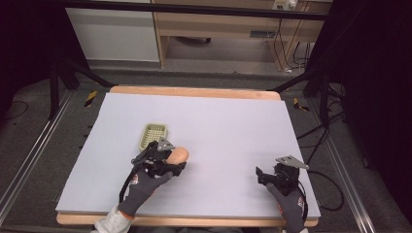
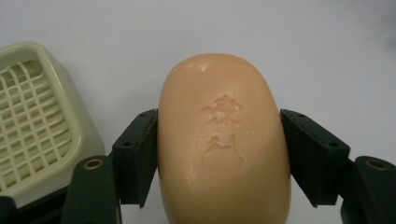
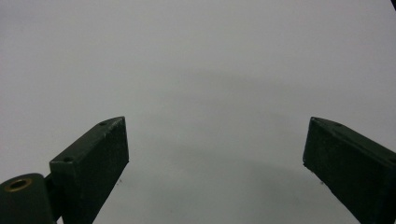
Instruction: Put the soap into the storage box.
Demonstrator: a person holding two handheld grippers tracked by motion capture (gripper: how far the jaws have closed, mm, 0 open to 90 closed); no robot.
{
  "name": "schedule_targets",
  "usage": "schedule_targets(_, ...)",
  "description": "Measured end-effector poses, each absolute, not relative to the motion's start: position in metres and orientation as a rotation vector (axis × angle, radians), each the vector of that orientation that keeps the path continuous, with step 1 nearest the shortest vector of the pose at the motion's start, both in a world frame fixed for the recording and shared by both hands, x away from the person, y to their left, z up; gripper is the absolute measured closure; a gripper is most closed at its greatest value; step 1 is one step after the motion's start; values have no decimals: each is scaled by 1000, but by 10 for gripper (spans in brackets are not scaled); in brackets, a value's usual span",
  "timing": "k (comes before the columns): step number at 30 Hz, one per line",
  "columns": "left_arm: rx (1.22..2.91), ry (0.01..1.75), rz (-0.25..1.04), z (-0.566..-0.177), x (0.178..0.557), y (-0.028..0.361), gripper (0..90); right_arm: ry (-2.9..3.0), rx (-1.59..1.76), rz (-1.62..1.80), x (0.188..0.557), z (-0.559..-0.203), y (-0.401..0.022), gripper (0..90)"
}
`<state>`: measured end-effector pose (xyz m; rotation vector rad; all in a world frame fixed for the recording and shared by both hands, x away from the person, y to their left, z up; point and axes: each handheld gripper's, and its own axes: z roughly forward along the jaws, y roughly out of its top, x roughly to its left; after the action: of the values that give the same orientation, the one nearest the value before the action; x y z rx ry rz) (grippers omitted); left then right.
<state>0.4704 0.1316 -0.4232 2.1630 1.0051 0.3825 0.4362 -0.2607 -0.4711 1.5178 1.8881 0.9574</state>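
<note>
Left gripper view places the bar of soap [image 2: 223,144] directly between the two black jaws of the left gripper [image 2: 219,154]. Both pads press its long sides, so this tool is clamped on the bar. The soap is a peach-coloured, rounded oblong with a smooth, slightly glossy surface and characters embossed in its top face. Such a surface is judged slippery; grip pressure should be firm and even, applied across the widest part as it is now, without squeezing hard enough to mark the bar.

Just beside the left jaw sits the soap dish [image 2: 37,126], pale green with a lattice floor and a raised rim. The step in hand appears to be placing the bar into this dish. To do it well, lift the bar clear of the rim, centre it over the lattice, align its long axis with the long side of the dish, lower until it rests, then open the jaws.

Right gripper view shows the right tool's jaws spread wide over bare surface, holding nothing.

High view shows the left gripper [image 1: 176,161] near the front of the grey table [image 1: 233,126], the soap [image 1: 180,155] in its jaws and the dish [image 1: 153,135] just beyond it. The right gripper [image 1: 262,175] rests well apart, near the table's front right edge
</note>
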Motion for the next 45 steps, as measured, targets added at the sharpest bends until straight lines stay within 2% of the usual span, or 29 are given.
schedule_targets(45,2023,1136,484,-403,508,170,316,1902,1509,961,437,-472,-258,72)
